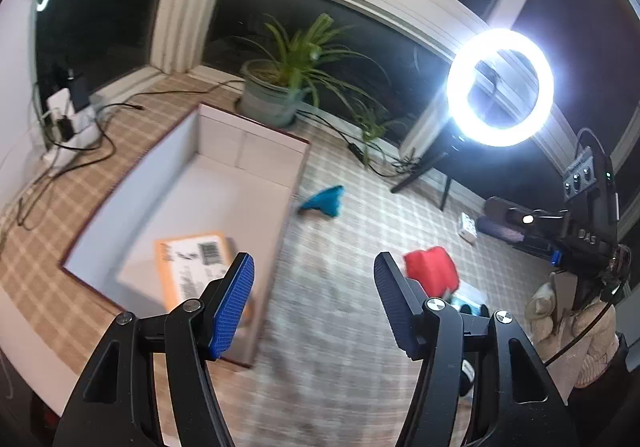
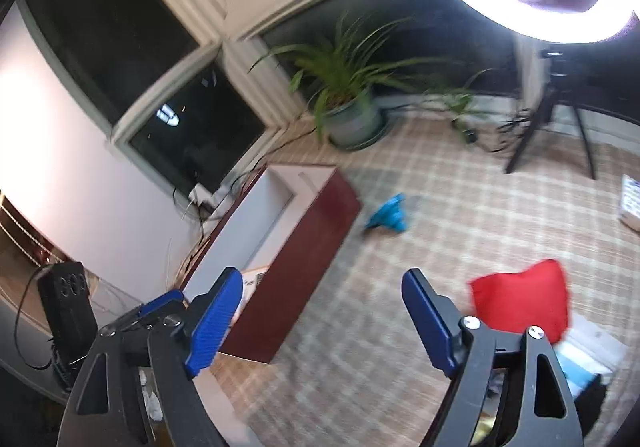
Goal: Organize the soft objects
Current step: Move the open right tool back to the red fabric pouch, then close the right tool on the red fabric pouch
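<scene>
Red cloth (image 2: pixel 520 303) just right of right gripper (image 2: pixel 322 307), jaws wide, empty | teal cloth (image 2: pixel 388 217) beyond, long axis unclear | left gripper (image 1: pixel 314 287) wide, empty

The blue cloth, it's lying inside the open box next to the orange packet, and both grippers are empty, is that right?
Not quite. The blue cloth lies on the checked mat outside the box, as the left wrist view shows. The orange packet is inside the box, and the left gripper and right gripper are empty.
</scene>
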The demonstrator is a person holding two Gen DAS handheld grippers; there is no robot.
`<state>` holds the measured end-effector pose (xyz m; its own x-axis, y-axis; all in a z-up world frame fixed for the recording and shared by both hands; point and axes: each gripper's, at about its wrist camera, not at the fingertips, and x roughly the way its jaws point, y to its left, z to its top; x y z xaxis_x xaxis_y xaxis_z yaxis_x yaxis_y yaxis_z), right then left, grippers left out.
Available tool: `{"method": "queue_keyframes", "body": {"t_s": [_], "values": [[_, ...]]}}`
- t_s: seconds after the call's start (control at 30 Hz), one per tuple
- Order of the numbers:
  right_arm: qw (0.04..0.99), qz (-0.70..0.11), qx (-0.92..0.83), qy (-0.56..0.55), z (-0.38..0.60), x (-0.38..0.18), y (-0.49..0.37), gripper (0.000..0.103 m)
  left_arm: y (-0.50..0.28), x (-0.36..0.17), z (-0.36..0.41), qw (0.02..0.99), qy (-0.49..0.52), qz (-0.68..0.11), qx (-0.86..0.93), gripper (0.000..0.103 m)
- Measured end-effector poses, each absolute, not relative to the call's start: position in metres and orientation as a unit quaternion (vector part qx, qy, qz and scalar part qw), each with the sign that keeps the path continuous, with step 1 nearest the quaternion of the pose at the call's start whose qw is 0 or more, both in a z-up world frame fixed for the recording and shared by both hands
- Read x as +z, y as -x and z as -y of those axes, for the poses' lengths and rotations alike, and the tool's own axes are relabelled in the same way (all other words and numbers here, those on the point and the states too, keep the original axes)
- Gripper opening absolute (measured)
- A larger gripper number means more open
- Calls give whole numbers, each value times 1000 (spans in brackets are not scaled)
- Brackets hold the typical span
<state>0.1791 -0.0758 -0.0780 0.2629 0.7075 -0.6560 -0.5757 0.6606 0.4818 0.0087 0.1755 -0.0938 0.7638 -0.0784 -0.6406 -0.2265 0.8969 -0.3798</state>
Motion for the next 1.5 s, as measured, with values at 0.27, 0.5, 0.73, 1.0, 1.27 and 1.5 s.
{"method": "queue_keyframes", "body": {"t_s": [0.27, 0.5, 0.73, 1.0, 1.27, 1.5], "values": [[802, -477, 352, -67, 158, -87, -204, 80, -28, -98, -132, 909, 214, -356, 15, 63], [788, -522, 319, -67, 203, -116, -237, 80, -49, -105, -104, 905, 209, -369, 4, 63], [748, -576, 314, -99, 214, -165, -262, 62, -76, -116, -80, 901, 195, -387, -4, 63], [707, -631, 298, -115, 210, -220, -275, 50, -103, -138, -63, 889, 192, -416, -14, 63], [686, -656, 290, -122, 199, -246, -285, 50, -117, -155, -61, 878, 197, -435, -19, 63], [674, -660, 307, -128, 177, -254, -290, 50, -127, -163, -60, 872, 203, -444, -22, 63]]}}
